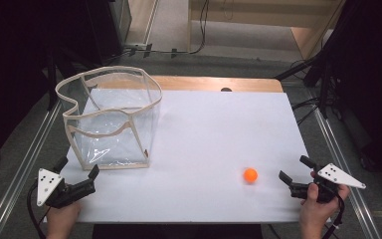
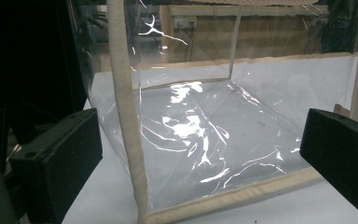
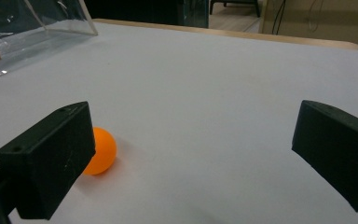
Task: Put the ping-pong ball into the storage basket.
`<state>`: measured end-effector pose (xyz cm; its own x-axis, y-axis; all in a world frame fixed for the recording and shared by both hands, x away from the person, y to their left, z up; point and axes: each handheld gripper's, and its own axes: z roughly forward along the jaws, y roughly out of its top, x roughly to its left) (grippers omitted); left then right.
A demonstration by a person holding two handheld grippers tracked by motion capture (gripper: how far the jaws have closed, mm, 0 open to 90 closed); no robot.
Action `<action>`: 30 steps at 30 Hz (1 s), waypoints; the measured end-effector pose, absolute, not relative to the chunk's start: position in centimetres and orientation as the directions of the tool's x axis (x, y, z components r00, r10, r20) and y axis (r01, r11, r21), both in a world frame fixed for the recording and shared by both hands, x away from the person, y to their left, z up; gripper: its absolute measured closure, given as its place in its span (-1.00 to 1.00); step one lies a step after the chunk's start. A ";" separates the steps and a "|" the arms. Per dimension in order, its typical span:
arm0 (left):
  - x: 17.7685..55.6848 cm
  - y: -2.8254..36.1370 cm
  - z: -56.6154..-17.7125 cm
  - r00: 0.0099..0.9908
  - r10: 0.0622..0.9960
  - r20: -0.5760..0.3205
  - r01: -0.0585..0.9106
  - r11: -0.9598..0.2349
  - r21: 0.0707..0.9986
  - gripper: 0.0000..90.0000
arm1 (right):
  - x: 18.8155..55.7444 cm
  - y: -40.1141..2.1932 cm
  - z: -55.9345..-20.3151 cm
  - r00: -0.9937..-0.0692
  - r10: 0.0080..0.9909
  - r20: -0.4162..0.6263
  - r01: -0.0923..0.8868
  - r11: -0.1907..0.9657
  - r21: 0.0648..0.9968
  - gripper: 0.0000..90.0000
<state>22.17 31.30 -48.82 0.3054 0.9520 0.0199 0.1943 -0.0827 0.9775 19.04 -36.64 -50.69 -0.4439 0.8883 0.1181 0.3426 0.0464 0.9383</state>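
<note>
Right gripper (image 1: 294,175): held in the person's right hand (image 1: 317,208) at the near right edge of the surface (image 1: 214,149), its fingers (image 3: 51,158) spread wide with nothing between them.
Ball (image 1: 250,175): a small orange ball lying on the surface just ahead of the right fingers, apart from them; in the right gripper view (image 3: 99,150) it sits partly behind the left-hand finger, outside the gap.
Left gripper (image 1: 78,172): held in the person's left hand (image 1: 62,218) at the near left corner, fingers (image 2: 60,163) wide apart and holding nothing.
Bag (image 1: 112,117): a clear plastic bag with cream edging, standing open-topped just beyond the left fingers; in the left gripper view its near corner seam (image 2: 128,121) rises between the fingers, untouched.
Far side: well beyond both sets of fingers, a wooden strip (image 1: 214,83) edges the surface.
</note>
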 end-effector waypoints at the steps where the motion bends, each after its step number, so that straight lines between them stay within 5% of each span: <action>1: 22.2 31.3 -48.8 0.305 0.952 0.020 0.194 -0.083 0.977 -1.00 | 19.0 -36.6 -50.7 -0.444 0.888 0.118 0.343 0.046 0.938 -1.00; 30: 22.0 31.1 -48.9 0.303 0.953 0.034 0.190 -0.095 0.977 -1.00 | 21.2 -33.7 -46.3 -0.564 0.823 0.067 0.408 0.208 0.889 -1.00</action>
<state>21.99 31.13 -48.86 0.3027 0.9525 0.0337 0.1902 -0.0950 0.9771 21.20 -33.71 -46.27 -0.5643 0.8228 0.0666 0.4079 0.2078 0.8891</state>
